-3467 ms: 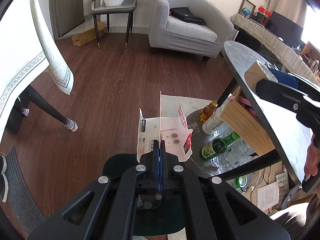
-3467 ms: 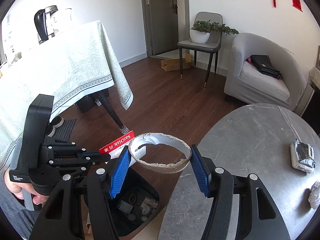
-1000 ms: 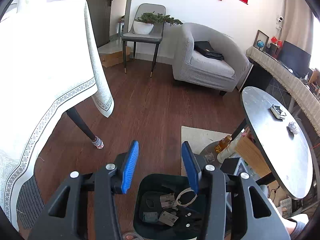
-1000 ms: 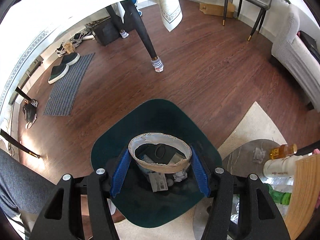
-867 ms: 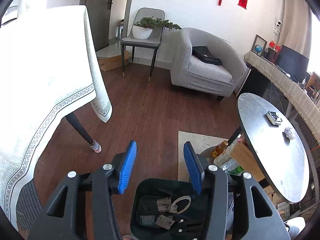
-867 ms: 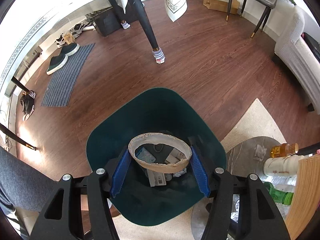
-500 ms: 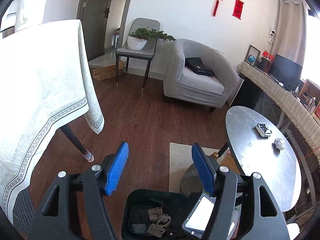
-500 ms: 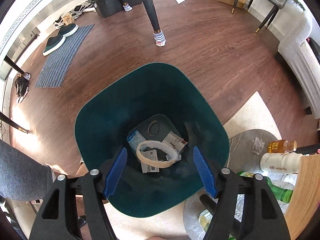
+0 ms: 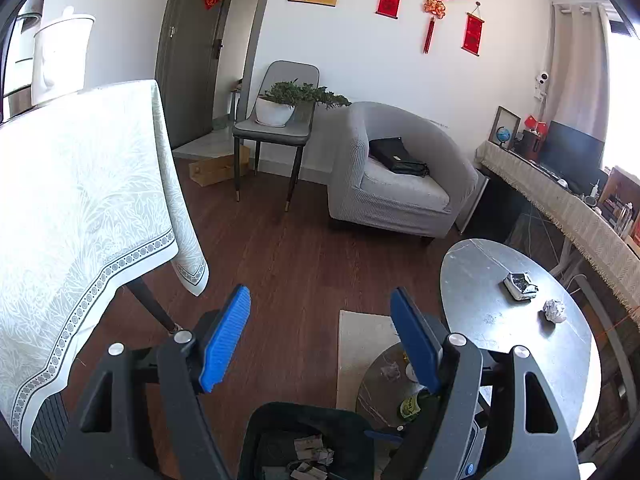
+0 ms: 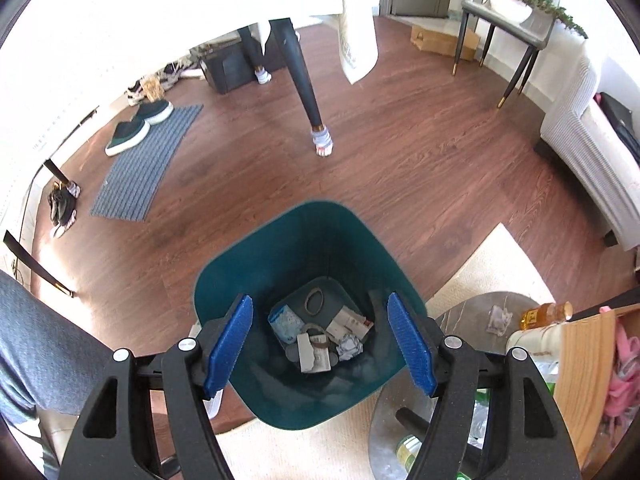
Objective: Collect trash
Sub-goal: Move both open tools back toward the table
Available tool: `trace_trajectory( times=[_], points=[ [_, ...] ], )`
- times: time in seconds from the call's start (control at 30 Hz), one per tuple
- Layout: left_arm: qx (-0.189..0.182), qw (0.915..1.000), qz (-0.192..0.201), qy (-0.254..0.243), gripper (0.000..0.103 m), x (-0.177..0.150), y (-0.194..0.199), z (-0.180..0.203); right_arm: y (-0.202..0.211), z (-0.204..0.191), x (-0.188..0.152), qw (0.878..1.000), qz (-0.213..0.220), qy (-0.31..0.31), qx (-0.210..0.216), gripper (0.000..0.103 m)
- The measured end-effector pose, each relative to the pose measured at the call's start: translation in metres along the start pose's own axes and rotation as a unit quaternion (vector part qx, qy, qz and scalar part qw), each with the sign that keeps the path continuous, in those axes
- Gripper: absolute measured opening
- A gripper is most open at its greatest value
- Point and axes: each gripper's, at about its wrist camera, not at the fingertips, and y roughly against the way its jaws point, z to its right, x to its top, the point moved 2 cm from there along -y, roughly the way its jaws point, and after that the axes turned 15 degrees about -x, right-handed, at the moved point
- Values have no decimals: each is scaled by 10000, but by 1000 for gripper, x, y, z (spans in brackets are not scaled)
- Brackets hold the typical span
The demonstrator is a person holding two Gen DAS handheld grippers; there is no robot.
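Dropped from the right gripper (image 10: 320, 340) since a second earlier, the tape ring (image 10: 313, 330) lay at the bottom of the bin (image 10: 280, 248), among a crumpled paper (image 10: 349, 347), a blue packet (image 10: 286, 323) and small cards. That gripper hung above the bin's mouth, its blue pads (image 10: 229, 344) wide apart with nothing between them. The left gripper (image 9: 320, 338) had risen and looked out across the room; its jaws were opening, parted wide and empty, with only the bin's near rim (image 9: 280, 410) showing below them. On the round grey table (image 9: 500, 344) to the right two scraps waited: a foil-like wad (image 9: 520, 286) and, near it, a paper ball (image 9: 554, 311). Under that table, bottles (image 10: 546, 314) stood on a lower shelf. Beyond were wood floor, a grey armchair (image 9: 400, 184), and a cloth-covered table (image 9: 80, 208) at the left.
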Motion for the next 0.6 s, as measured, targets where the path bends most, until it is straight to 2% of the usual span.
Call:
trace_trajectory(
  times=[0.3,0.5,0.6],
  points=[
    [-189,9997,117,-72,76,14,-4,31,75,40,6,9958,789,-437,-136,71],
    [-255,9988,142,-398,76,30,-20,65,120,91,1,9886,1113,-818,-604,71],
    [-311,9980,26,-543,76,37,-37,81,139,125,-4,9837,1205,-1035,-843,71]
  ],
)
